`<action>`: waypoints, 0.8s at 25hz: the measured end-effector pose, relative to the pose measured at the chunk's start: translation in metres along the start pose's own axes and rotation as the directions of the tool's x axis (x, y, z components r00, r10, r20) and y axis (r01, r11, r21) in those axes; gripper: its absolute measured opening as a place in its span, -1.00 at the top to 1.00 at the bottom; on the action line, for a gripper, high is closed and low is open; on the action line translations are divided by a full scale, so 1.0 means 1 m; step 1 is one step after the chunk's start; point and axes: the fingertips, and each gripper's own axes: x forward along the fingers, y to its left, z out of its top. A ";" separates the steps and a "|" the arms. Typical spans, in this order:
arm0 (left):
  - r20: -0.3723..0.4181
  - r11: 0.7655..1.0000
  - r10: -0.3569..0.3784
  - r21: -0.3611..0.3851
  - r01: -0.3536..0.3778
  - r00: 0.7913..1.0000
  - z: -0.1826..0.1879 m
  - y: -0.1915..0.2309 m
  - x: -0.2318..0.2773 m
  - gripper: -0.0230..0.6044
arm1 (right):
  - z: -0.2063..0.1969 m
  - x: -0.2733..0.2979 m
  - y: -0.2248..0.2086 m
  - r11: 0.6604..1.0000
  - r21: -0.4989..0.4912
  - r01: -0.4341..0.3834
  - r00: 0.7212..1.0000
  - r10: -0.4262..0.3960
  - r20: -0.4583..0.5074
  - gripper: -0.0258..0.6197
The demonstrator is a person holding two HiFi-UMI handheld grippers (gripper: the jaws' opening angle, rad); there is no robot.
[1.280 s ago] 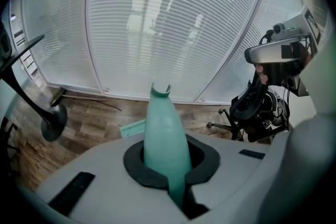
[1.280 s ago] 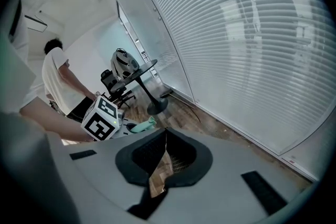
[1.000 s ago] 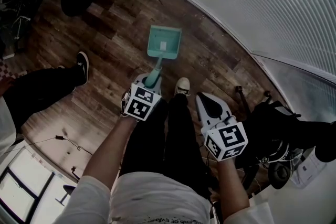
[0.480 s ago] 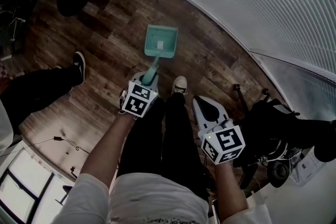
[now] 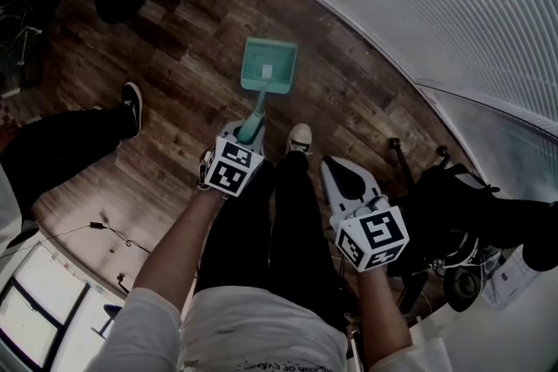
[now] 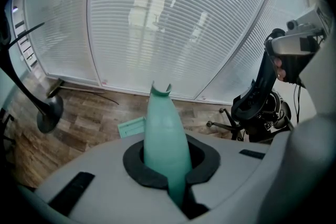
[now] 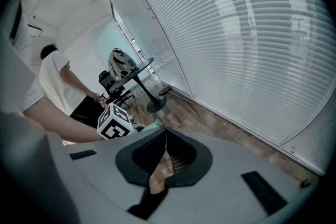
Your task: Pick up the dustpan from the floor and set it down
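And there it was: the left gripper (image 6: pixel 168 162) was clamped hard on the tapered handle (image 6: pixel 160 123) of the teal plastic dustpan (image 5: pixel 268 67). The pan hung just beyond the person's white sneaker (image 5: pixel 301 138), over the dark wooden plank floor (image 5: pixel 174 57). Whether it had cleared the boards, I couldn't tell. The right gripper (image 7: pixel 164 139) sat on the sneaker's other side, jaws closed on nothing. The danger, I'd say, was that one-ended grip. The heavy pan could pivot in the pads, swing into the sneaker, or land tilted on set-down.

White tee (image 5: pixel 261 335), black trousers (image 5: pixel 279 222), grey marker-cubed claws (image 5: pixel 247 131) (image 5: pixel 331 163)
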 end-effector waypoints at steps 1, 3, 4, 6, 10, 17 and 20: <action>-0.006 1.000 -0.004 -0.003 0.004 1.000 -0.002 -0.001 0.000 0.85 | 0.000 0.000 0.001 1.000 0.000 -0.002 1.000 0.002 -0.001 0.84; -0.017 1.000 -0.011 -0.006 0.011 1.000 -0.007 -0.004 0.000 0.85 | 0.000 0.000 0.002 1.000 -0.002 -0.006 1.000 0.006 -0.001 0.84; -0.022 1.000 -0.011 -0.004 0.011 1.000 -0.009 -0.005 0.000 0.85 | 0.000 0.000 0.002 1.000 -0.003 -0.007 1.000 0.007 -0.001 0.84; -0.034 1.000 -0.004 0.002 0.004 0.999 -0.013 -0.006 0.000 0.85 | -0.001 -0.001 0.002 1.000 -0.003 -0.009 1.000 0.009 0.000 0.84; -0.060 1.000 0.017 -0.005 -0.017 0.998 -0.018 -0.003 0.000 0.85 | -0.002 -0.001 0.003 1.000 -0.002 -0.014 1.000 0.014 -0.003 0.84; -0.108 1.000 0.006 -0.024 -0.008 0.994 -0.023 -0.001 0.001 0.85 | -0.001 0.000 0.006 1.000 -0.002 -0.021 1.000 0.021 -0.003 0.84; -0.119 1.000 0.000 -0.022 -0.002 0.993 -0.024 -0.002 0.002 0.81 | -0.001 0.000 0.006 1.000 -0.002 -0.024 1.000 0.024 -0.002 0.84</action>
